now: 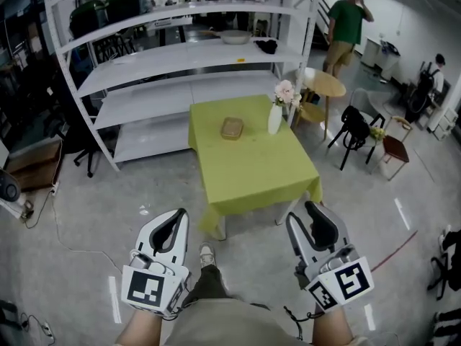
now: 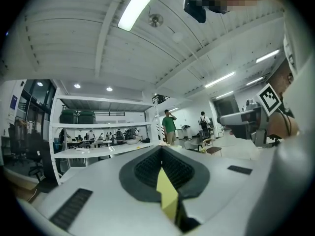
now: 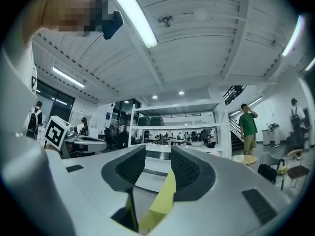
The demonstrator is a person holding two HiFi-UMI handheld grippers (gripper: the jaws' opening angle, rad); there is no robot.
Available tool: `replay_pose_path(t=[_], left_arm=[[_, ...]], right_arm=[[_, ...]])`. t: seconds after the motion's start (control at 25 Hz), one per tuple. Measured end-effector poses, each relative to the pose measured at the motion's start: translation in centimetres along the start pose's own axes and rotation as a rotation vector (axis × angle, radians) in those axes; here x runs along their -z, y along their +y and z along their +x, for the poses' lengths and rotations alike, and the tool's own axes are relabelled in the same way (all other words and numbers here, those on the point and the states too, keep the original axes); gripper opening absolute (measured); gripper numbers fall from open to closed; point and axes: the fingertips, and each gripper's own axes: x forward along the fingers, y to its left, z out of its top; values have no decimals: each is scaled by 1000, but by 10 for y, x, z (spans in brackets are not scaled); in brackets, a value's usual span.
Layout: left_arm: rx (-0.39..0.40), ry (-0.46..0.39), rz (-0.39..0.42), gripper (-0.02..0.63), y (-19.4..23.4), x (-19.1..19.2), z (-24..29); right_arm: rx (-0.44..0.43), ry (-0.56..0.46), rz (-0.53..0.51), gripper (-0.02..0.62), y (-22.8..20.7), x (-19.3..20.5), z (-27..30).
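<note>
While the person stands a little short of the green table (image 1: pixel 252 168), both grippers hang at waist height, aimed toward it. This looks like a resting carry, since nothing is within reach. The left gripper (image 1: pixel 173 225) is clenched, pads pressed together on nothing. The right gripper (image 1: pixel 317 218) is released, with a gap between its pads, and is also empty. A tan dish (image 1: pixel 232 128) lies on the table's far half, near the middle. A white vase (image 1: pixel 274 120) of pink flowers stands at the table's far right corner (probably kept clear of the working space). A white rack (image 1: pixel 180 58) rises behind the table.
</note>
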Motion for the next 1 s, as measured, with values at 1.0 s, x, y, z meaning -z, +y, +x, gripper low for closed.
replay_pose_path(t=[1.0], left_arm=[[-7, 17, -15, 6, 107, 50, 134]], right_arm=[[0, 78, 20, 161, -50, 58, 167]])
